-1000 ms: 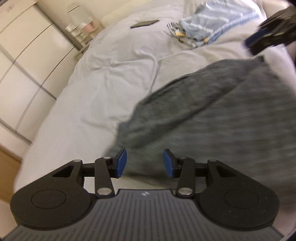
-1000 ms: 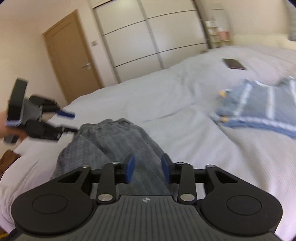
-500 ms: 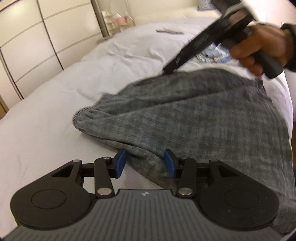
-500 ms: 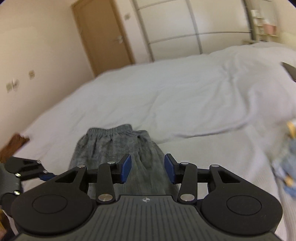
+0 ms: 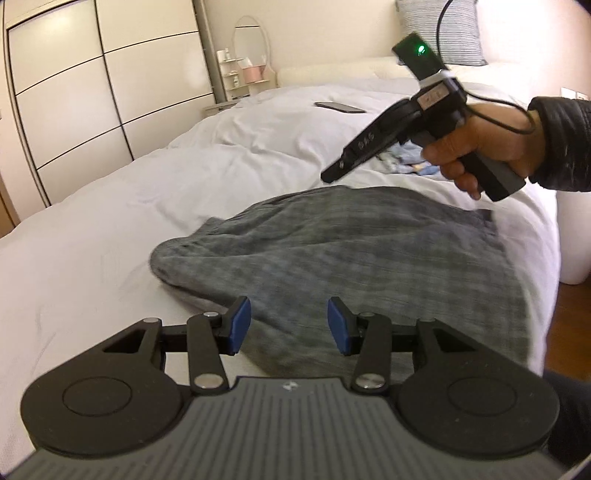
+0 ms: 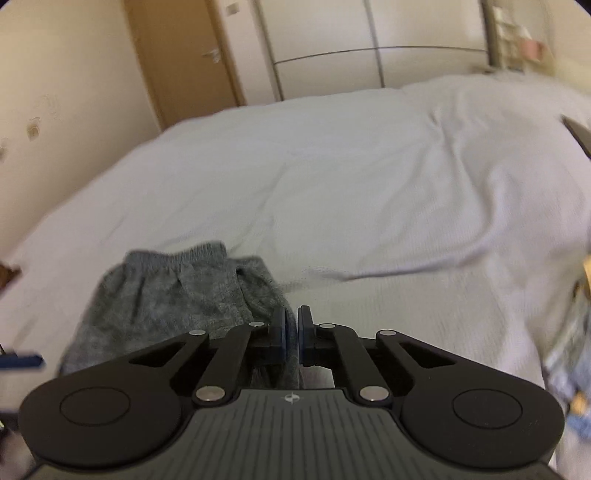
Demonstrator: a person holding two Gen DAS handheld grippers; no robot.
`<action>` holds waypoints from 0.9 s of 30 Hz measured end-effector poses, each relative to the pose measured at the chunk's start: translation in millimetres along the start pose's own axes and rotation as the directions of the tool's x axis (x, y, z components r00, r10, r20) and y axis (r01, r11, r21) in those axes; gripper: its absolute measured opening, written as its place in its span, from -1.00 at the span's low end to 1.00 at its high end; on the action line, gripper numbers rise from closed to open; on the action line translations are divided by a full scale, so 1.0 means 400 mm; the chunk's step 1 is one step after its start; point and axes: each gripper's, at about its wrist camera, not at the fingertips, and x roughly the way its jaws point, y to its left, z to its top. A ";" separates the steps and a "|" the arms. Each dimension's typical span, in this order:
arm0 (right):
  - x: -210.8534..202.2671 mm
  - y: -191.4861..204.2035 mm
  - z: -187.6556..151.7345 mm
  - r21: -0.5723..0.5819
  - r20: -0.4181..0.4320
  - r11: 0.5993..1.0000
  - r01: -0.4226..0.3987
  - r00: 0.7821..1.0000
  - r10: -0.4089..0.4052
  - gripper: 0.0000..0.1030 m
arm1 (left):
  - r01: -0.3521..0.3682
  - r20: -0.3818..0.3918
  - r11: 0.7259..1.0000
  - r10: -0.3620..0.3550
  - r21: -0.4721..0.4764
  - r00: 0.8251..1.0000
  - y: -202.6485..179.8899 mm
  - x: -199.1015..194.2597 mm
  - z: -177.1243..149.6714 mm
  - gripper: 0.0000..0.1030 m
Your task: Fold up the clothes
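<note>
- Looking along the left wrist view: grey shorts [image 5: 354,254] lie flat on the white bedspread [image 5: 147,206], near the bed's edge; long axis runs from the waistband end at left-centre toward the right.
- Left gripper [image 5: 290,325] hovers over the near hem of the shorts, jaws partly apart, nothing between the pads.
- Right gripper [image 5: 332,173] seen side-on above the far edge of the shorts, held by a hand [image 5: 480,147] in a dark sleeve [image 5: 561,144].
- Room: white sliding wardrobe [image 5: 92,92], oval mirror [image 5: 249,51], a phone [image 5: 340,107] on the bed, striped pillow [image 5: 439,29] at the head.
- Right wrist view: right gripper [image 6: 291,332] jaws closing, narrow, grey cloth pinched between the pads at the shorts' [image 6: 173,291] edge.
- Elastic waistband [image 6: 177,254] points away from the camera; shorts stretch back toward it.
- Behind: wooden door [image 6: 177,55]; blue striped garment [image 6: 572,350] at right edge, blurred.
</note>
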 end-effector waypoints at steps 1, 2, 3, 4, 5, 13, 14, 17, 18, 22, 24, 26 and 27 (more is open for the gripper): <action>-0.026 0.004 -0.008 -0.003 0.018 1.000 0.010 1.000 -0.010 -0.73 | 0.009 -0.005 1.000 -0.009 -0.004 1.000 -0.012 -0.007 -0.005 -0.17; -0.055 0.006 -0.021 -0.007 0.031 1.000 0.018 0.999 -0.018 -0.67 | 0.014 -0.010 1.000 -0.014 -0.004 1.000 -0.027 -0.015 -0.011 -0.16; -0.084 0.007 -0.033 -0.011 0.044 1.000 0.027 0.999 -0.026 -0.59 | 0.018 -0.016 1.000 -0.018 -0.002 1.000 -0.042 -0.024 -0.019 -0.16; -0.113 0.009 -0.046 -0.014 0.056 0.999 0.034 0.998 -0.033 -0.42 | 0.023 -0.024 1.000 -0.023 -0.005 0.999 -0.056 -0.033 -0.028 -0.15; -0.142 0.006 -0.068 0.002 0.060 1.000 0.018 0.998 -0.018 -0.28 | 0.030 -0.032 0.999 -0.030 -0.011 0.999 -0.069 -0.041 -0.037 -0.13; -0.263 -0.026 -0.238 0.059 -0.013 0.998 0.013 1.000 -0.013 -0.68 | 0.048 -0.081 0.999 -0.048 -0.002 0.996 -0.143 -0.056 -0.073 -0.10; -0.261 -0.037 -0.246 0.067 -0.015 0.997 0.028 1.000 -0.027 -0.85 | 0.048 -0.076 0.999 -0.048 0.002 0.996 -0.147 -0.067 -0.072 -0.10; -0.271 -0.060 -0.251 0.061 -0.005 0.992 0.109 0.994 -0.109 -0.89 | 0.020 -0.063 0.999 -0.018 0.033 0.998 -0.151 -0.114 -0.081 -0.03; -0.282 -0.059 -0.248 0.045 -0.001 0.990 0.132 0.991 -0.132 -0.89 | 0.008 -0.066 0.999 -0.006 0.034 0.998 -0.149 -0.128 -0.088 -0.02; -0.348 -0.045 -0.264 0.041 0.019 0.995 0.088 0.996 -0.088 -0.73 | -0.008 -0.099 1.000 0.005 -0.026 0.995 -0.138 -0.166 -0.122 -0.02; -0.372 -0.028 -0.284 0.036 0.016 0.997 0.069 0.997 -0.069 -0.36 | -0.013 -0.109 0.999 0.008 -0.044 0.994 -0.145 -0.172 -0.134 -0.02; -0.367 -0.018 -0.307 0.053 0.005 0.996 0.072 0.997 -0.072 -0.19 | -0.014 -0.108 0.999 0.010 -0.039 0.994 -0.160 -0.177 -0.135 -0.02; -0.365 -0.022 -0.315 0.080 0.004 0.994 0.070 0.997 -0.071 -0.19 | -0.009 -0.104 0.999 0.005 -0.037 0.995 -0.167 -0.179 -0.132 -0.01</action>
